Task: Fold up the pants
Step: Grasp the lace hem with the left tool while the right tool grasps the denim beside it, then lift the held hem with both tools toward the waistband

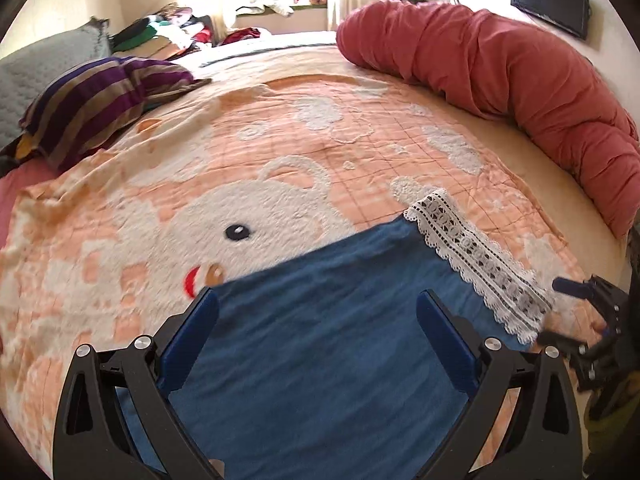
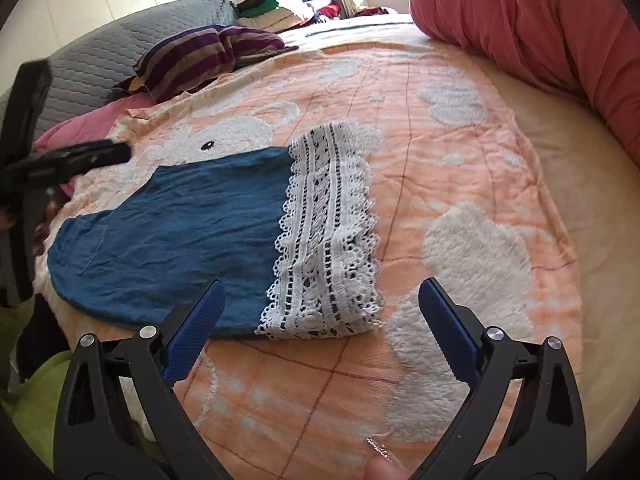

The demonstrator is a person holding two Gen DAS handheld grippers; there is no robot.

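Blue pants [image 2: 180,216] with a white lace hem [image 2: 328,236] lie flat on the orange and white blanket [image 2: 460,140]. In the left wrist view the pants [image 1: 320,340] fill the near middle and the lace hem [image 1: 476,260] runs along their right edge. My left gripper [image 1: 318,304] is open and empty, hovering over the blue cloth. My right gripper [image 2: 320,294] is open and empty, just in front of the lace hem's near edge. The right gripper also shows at the right edge of the left wrist view [image 1: 584,300]. The left gripper shows at the left of the right wrist view [image 2: 100,152].
A long red rolled duvet [image 1: 520,80] lies along the far right of the bed. A purple striped pillow [image 1: 100,96] and a grey quilted cushion [image 2: 120,48] sit at the far left. Piled clothes [image 1: 172,32] lie by the window.
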